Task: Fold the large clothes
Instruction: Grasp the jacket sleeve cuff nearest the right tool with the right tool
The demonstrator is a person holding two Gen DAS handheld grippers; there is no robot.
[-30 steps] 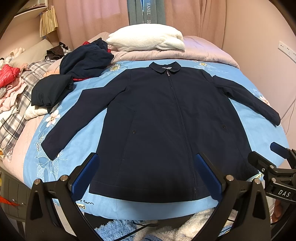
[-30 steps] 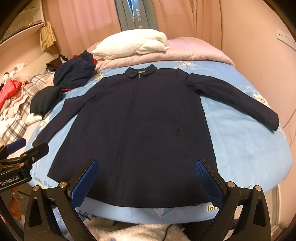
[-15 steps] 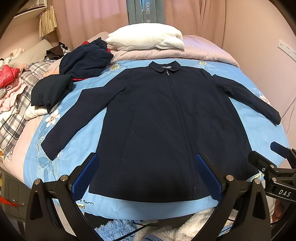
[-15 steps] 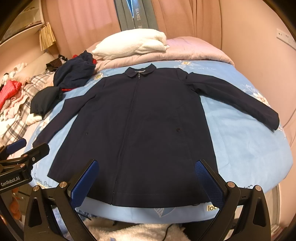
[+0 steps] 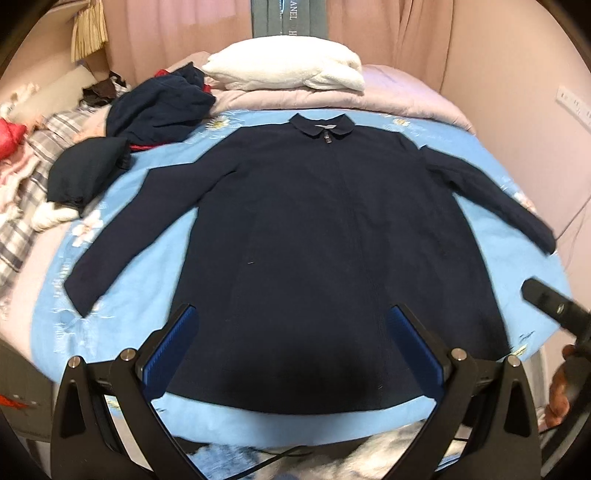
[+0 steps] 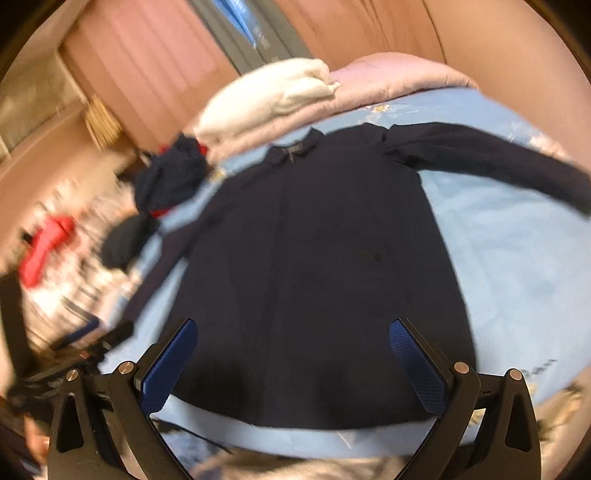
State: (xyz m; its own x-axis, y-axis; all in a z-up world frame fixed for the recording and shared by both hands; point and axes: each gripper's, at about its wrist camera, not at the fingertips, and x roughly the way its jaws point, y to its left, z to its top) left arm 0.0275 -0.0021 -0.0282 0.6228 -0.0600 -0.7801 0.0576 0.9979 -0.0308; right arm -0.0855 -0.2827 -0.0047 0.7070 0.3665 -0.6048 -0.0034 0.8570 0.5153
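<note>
Jacket [image 5: 332, 229], matte navy, flat, sleeves splayed

A bed [image 5: 480, 177] under a light blue, flower-printed sheet is filling the middle of the room, with a pale pink quilt [image 5: 399, 96] lying across its far end and a folded white blanket [image 5: 288, 70] sitting on top of that quilt. Behind the bed, pink curtains [image 5: 177, 33] are hanging, parting around a grey-blue strip [image 5: 288, 18]. To the right of the bed a plain pinkish wall [image 5: 517, 74] is carrying a white socket strip [image 5: 574, 107], while warm indoor light is falling over everything.
</note>
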